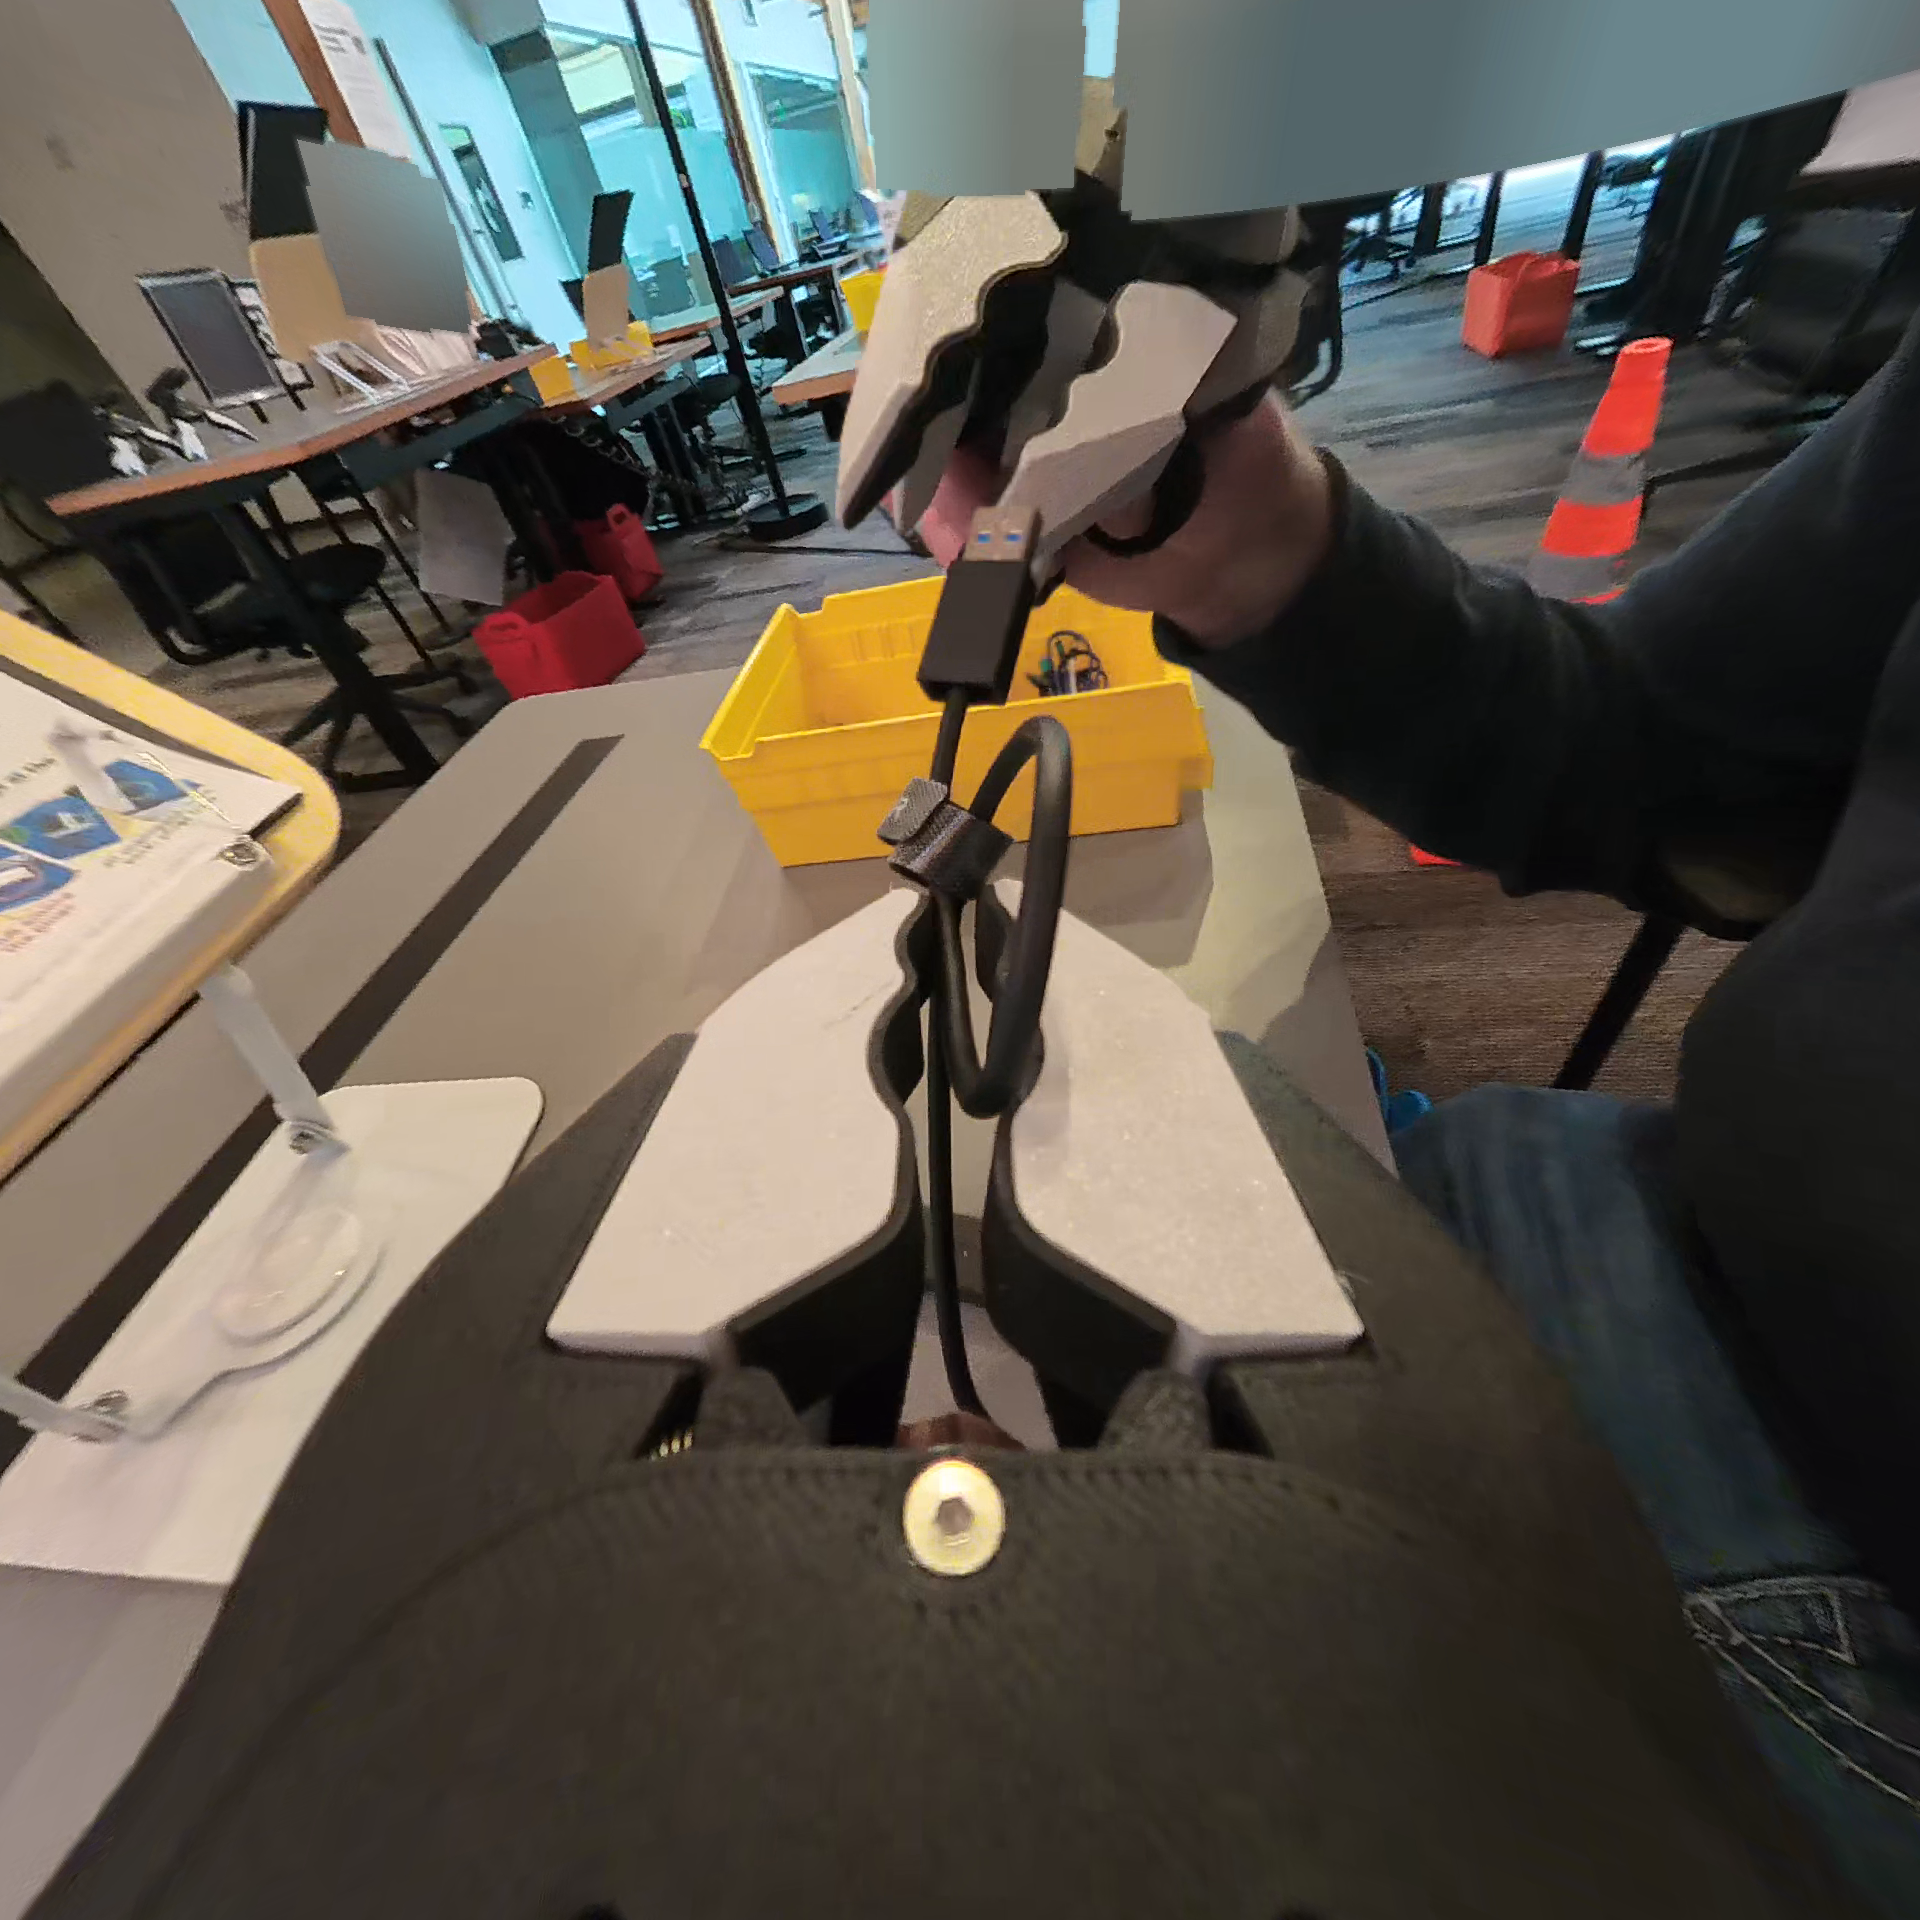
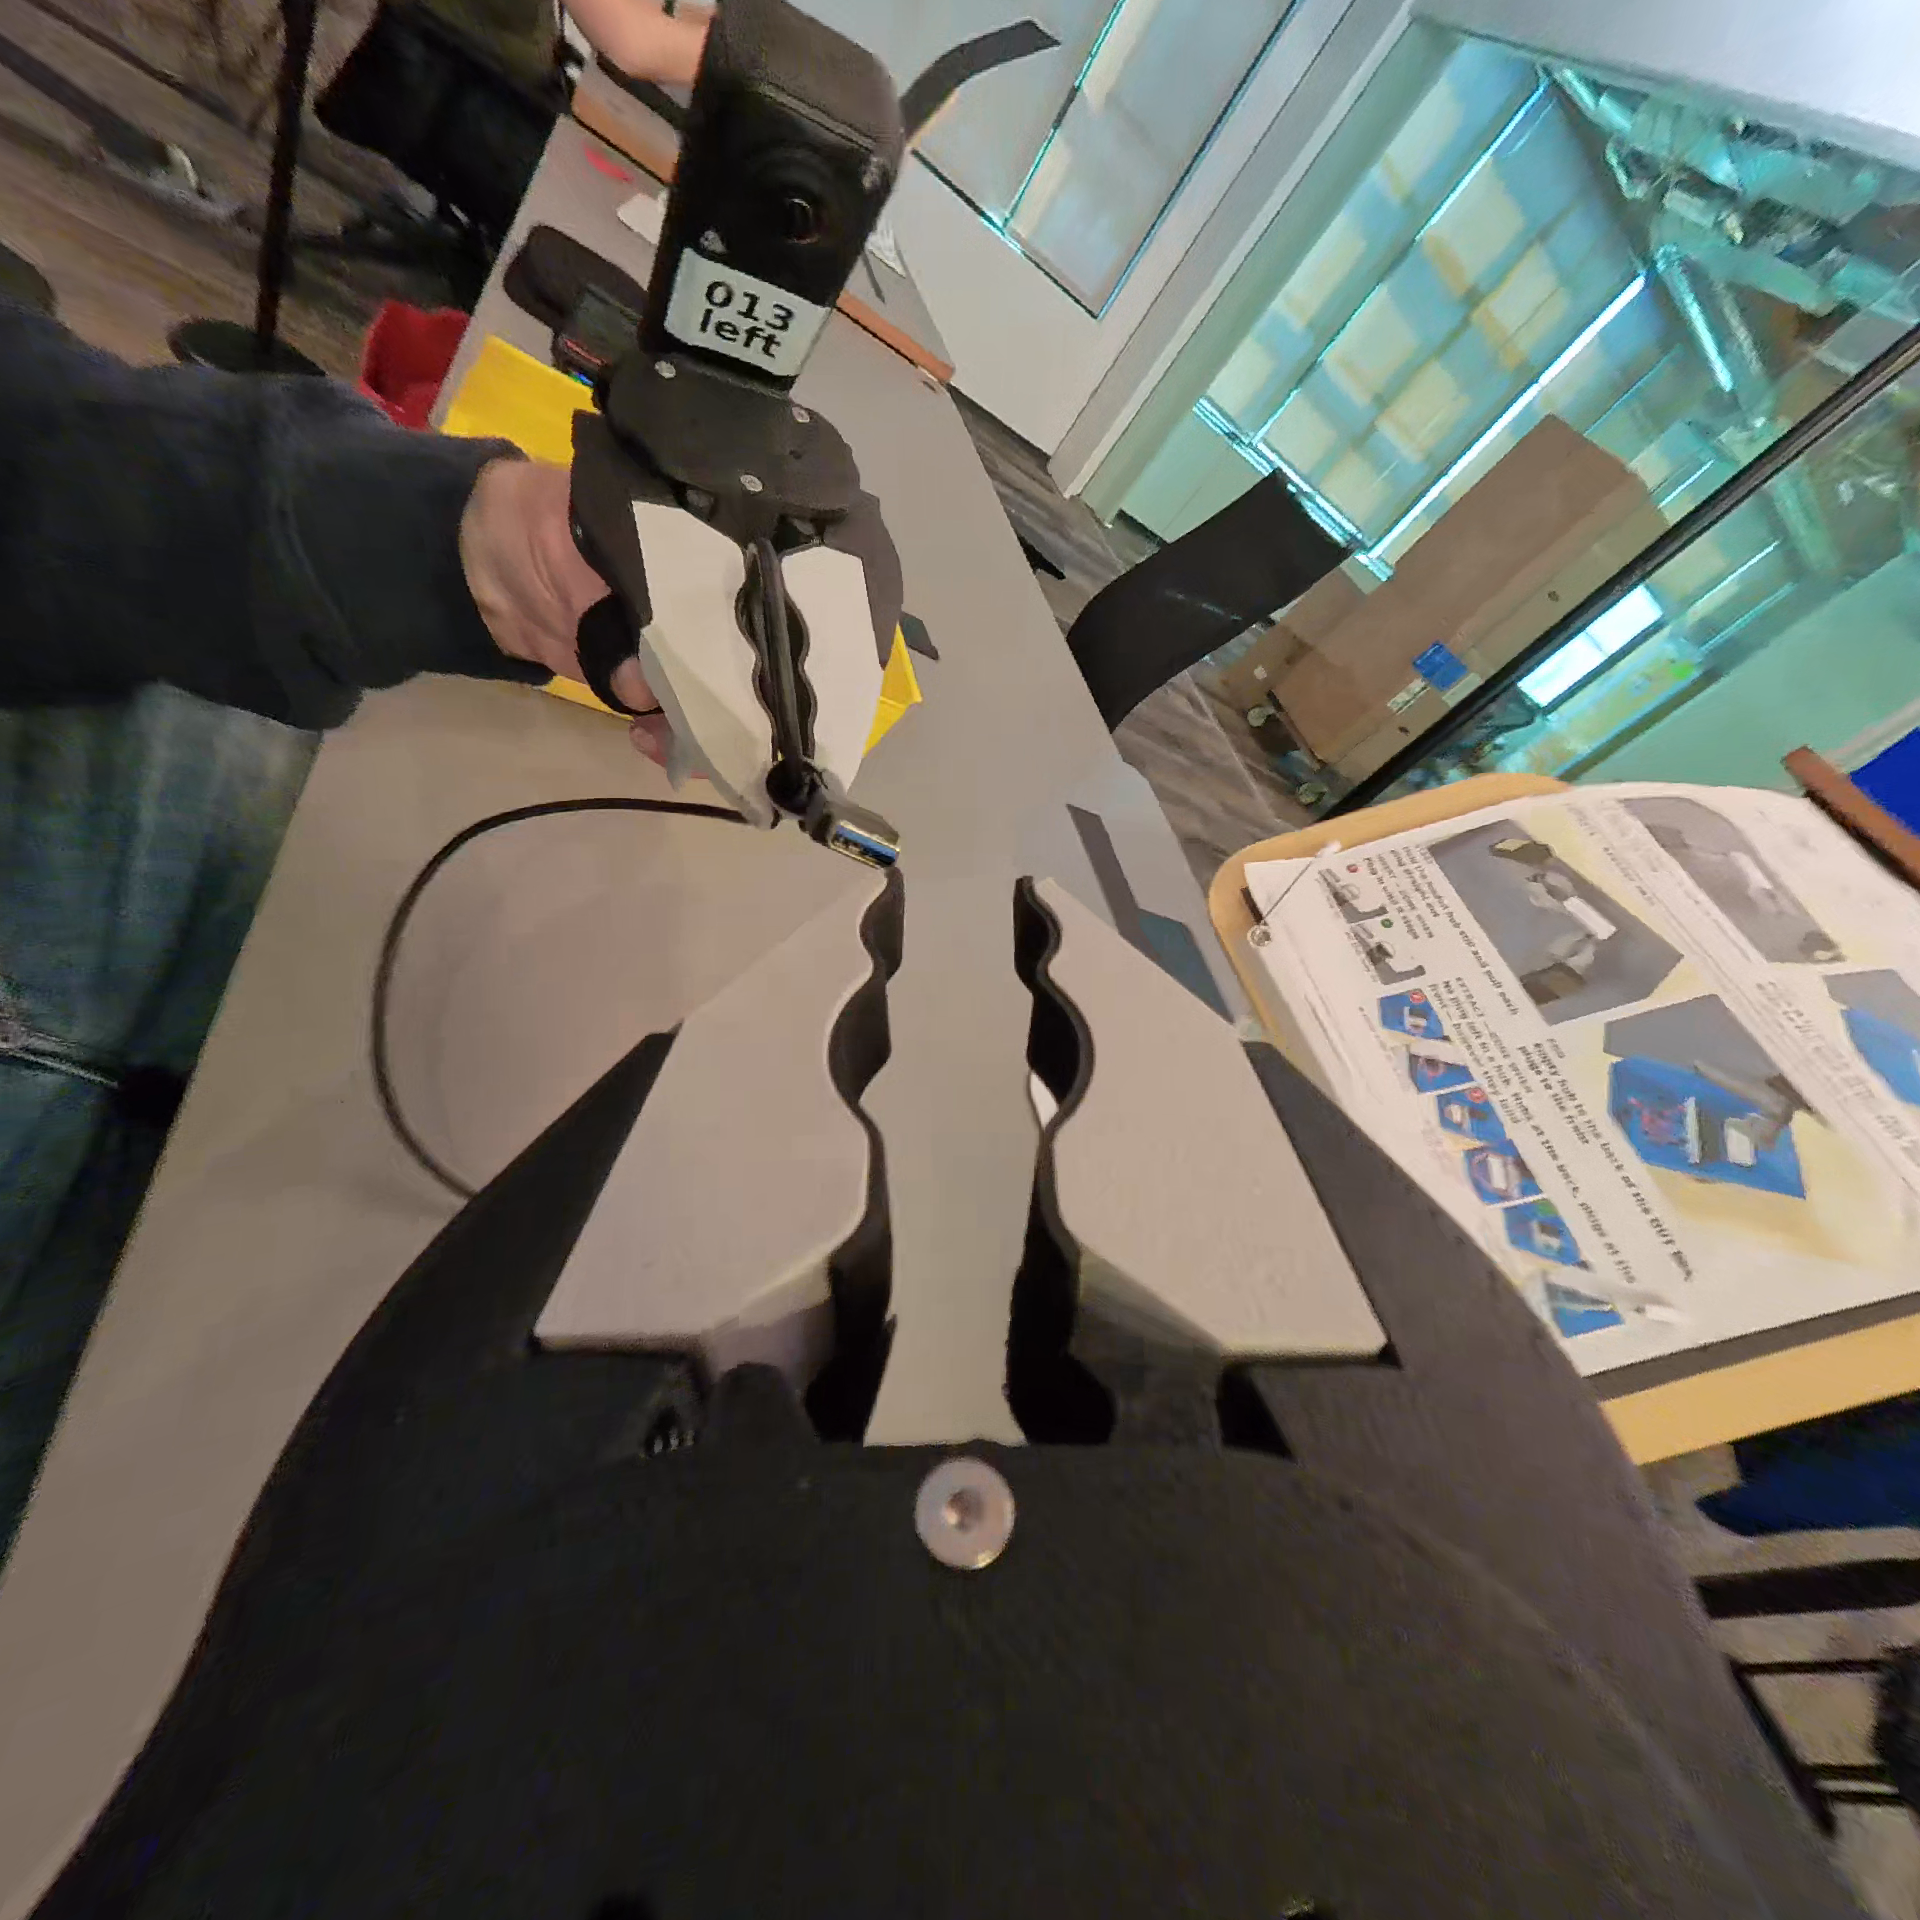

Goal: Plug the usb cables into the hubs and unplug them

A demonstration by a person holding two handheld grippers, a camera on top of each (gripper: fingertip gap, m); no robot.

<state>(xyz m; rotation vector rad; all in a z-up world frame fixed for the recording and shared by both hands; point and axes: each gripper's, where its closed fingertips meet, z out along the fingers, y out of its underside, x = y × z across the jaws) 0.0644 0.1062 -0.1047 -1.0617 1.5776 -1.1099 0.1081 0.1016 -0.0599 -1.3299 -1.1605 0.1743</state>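
Note:
My left gripper (image 1: pixel 951 914) is shut on a black USB cable (image 1: pixel 1023 935), folded into a loop and bound by a dark strap (image 1: pixel 940 831). The cable's USB plug (image 1: pixel 982 608) sticks out beyond the fingertips, metal end forward. My right gripper (image 2: pixel 958 888) is open and empty, its tips just short of the plug (image 2: pixel 862 836). In the left wrist view the right gripper (image 1: pixel 951 520) faces me above the plug. The left gripper (image 2: pixel 795 800) also shows in the right wrist view, with more cable (image 2: pixel 416 935) curving over the table. No hub is in view.
A yellow bin (image 1: pixel 831 769) holding small cables stands on the grey table (image 1: pixel 644 883) behind the grippers. An instruction sheet on a tilted stand (image 2: pixel 1558 1039) is beside the table. Red bins (image 1: pixel 561 634) and a traffic cone (image 1: pixel 1600 468) stand on the floor.

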